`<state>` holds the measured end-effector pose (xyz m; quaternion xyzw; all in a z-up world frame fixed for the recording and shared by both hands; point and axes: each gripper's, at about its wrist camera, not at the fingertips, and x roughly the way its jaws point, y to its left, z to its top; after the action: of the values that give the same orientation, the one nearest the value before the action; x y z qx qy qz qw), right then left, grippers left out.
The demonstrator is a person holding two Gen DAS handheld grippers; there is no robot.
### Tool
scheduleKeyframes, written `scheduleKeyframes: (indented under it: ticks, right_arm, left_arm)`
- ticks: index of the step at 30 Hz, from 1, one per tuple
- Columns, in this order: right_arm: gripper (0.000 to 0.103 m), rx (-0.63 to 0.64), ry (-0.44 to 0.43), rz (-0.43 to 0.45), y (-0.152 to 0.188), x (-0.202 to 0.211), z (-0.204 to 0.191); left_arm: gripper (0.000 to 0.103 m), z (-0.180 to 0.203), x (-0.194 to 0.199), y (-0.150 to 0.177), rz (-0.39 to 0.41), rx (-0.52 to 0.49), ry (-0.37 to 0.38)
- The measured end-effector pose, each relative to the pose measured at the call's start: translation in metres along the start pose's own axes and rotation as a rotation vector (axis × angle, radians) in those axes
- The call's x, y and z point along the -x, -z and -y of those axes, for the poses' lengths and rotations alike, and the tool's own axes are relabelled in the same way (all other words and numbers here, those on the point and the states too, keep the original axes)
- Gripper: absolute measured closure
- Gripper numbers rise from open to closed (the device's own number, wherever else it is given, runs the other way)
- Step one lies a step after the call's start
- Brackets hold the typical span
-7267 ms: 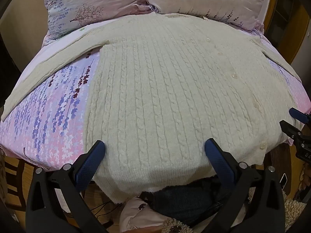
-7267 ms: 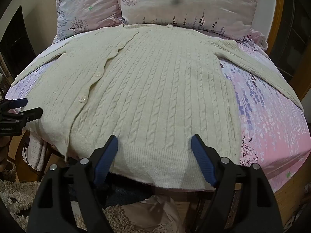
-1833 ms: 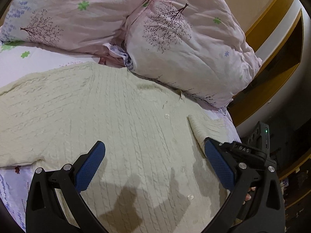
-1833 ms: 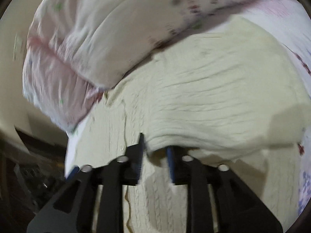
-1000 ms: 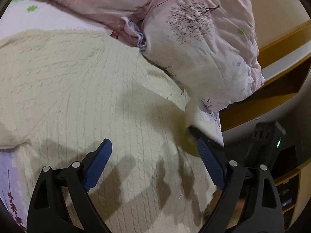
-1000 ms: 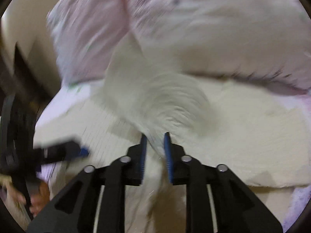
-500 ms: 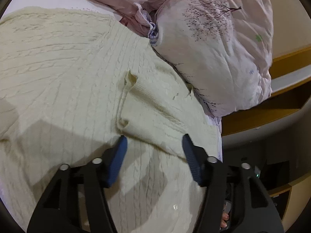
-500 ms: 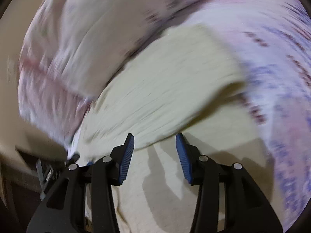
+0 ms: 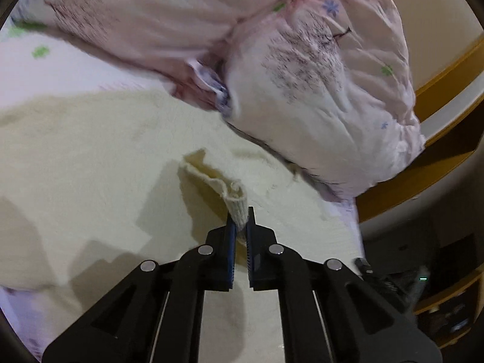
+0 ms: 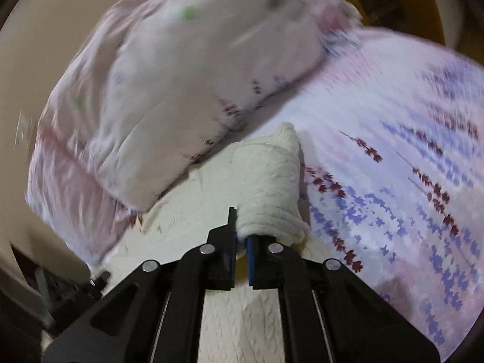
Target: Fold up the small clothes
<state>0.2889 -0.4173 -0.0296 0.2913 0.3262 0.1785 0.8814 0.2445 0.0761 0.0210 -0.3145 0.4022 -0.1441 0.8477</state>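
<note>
Both grippers are clamped on the cream cardigan (image 9: pixel 90 157), which lies on the bed just below the pillows (image 9: pixel 317 90). Left gripper (image 9: pixel 240 227) pinches a ribbed cuff; right gripper (image 10: pixel 240 236) pinches a bunched sleeve, probably lifting each sleeve to fold it inward.

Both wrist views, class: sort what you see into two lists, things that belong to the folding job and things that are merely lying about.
In the job:
cardigan
left gripper, shut on a cuff
right gripper, shut on a bunched part of the knit

Lying about:
pillows
floral sheet
wooden headboard
</note>
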Motion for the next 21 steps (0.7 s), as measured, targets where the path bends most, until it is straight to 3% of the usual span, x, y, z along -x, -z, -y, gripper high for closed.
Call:
scheduleKeyframes:
  ticks: [7, 9, 12, 18, 21]
  right_arm:
    - [0.096, 0.032, 0.121, -0.152, 0.026, -0.03, 0.001]
    - [0.08, 0.033, 0.13, -0.155, 0.025, -0.023, 0.0]
    - [0.063, -0.001, 0.098, -0.083, 0.02, 0.0, 0.005]
    - [0.062, -0.233, -0.081, -0.177, 0.012, -0.021, 0.035]
    - [0.067, -0.284, -0.073, -0.029, 0.005, -0.014, 0.045]
  left_arm:
    - [0.097, -0.029, -0.01, 0.017, -0.069, 0.007, -0.112]
    - [0.097, -0.031, -0.011, 0.019, -0.075, 0.009, -0.116]
    - [0.097, -0.029, -0.01, 0.02, -0.074, 0.009, -0.114]
    - [0.097, -0.031, -0.009, 0.022, -0.067, 0.032, -0.104]
    - [0.097, -0.029, -0.009, 0.022, -0.066, 0.032, -0.106]
